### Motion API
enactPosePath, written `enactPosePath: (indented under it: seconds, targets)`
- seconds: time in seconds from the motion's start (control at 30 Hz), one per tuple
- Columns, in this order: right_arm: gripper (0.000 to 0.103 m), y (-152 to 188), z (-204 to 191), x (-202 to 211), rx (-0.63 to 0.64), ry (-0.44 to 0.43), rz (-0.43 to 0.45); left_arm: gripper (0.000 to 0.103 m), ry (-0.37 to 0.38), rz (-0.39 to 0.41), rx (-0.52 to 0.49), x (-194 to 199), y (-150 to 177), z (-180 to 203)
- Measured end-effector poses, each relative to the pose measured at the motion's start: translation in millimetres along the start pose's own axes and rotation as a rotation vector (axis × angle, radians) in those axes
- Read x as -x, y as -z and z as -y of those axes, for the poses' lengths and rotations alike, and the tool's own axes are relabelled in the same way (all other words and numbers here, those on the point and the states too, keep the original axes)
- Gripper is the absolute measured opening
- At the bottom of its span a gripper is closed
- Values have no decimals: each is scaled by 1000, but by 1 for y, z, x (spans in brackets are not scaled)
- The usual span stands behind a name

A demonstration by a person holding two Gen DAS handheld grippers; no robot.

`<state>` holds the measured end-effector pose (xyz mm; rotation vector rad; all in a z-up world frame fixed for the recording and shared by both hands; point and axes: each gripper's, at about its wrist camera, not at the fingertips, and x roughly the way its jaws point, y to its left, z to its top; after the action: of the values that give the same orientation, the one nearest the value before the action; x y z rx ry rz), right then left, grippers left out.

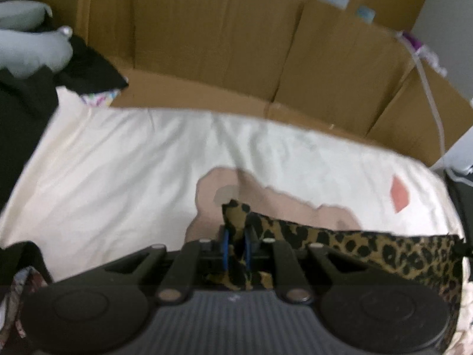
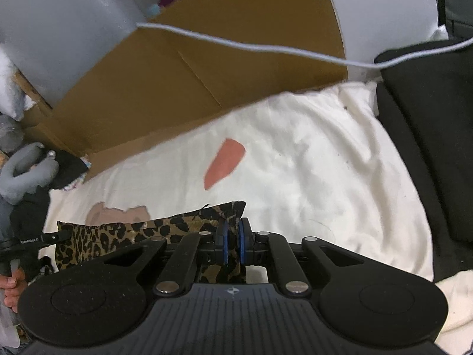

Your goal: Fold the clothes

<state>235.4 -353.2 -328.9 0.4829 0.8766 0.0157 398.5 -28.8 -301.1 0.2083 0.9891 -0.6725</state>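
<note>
Leopard-print fabric garment [image 1: 354, 241], tan with black spots, is the task item; it hangs stretched between both grippers, low over the bed, a top edge pulled fairly taut from one gripper to the other. Going big to small: cream white bedsheet [image 1: 118, 159] with a pale pink-beige printed patch [image 1: 266, 195] and a coral-red patch [image 2: 226, 162] covers the bed and is mostly bare under the garment. Brown cardboard box wall [image 1: 207, 44] stands behind the bed. Black cushion or upholstery [image 2: 428, 148] sits off the sheet's right side. Black clothing pile [image 1: 26, 112] lies at the far left, grey plush toy [image 2: 23, 174] beside it. Thin white cable [image 2: 251, 44] crosses in front of the box.

Left gripper [image 1: 235, 247] is clenched on one corner of the leopard fabric, cloth bunched between the blue pads. Right gripper [image 2: 232, 244] is clamped tight on the opposite corner, fabric pinched through. A person's hand [image 2: 11, 287] shows at the right-wrist view's left edge, holding the other tool.

Progress, judged: early. Garment is gripped and spread, not yet laid flat; no fold visible. Left: lay it on the sheet, make the folds, smooth, release.
</note>
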Motion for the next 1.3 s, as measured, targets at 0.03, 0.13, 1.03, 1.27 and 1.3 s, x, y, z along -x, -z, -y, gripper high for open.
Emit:
enactPosePath:
  seconds: [0.03, 0.13, 1.03, 1.27, 1.3]
  targets:
    - [8, 0, 0, -4, 14, 25, -11, 17, -19, -8, -4, -2, 1, 1]
    - [9, 0, 1, -6, 41, 126, -13, 17, -41, 19, 0, 8, 1, -2]
    - [10, 27, -85, -24, 259, -36, -49, 17, 206, -8, -236, 9, 42, 132]
    - [12, 21, -87, -44, 273, -9, -63, 17, 184, -42, -163, -13, 35, 130]
    - [12, 21, -86, -47, 260, -8, -66, 17, 178, -37, -168, -14, 36, 131]
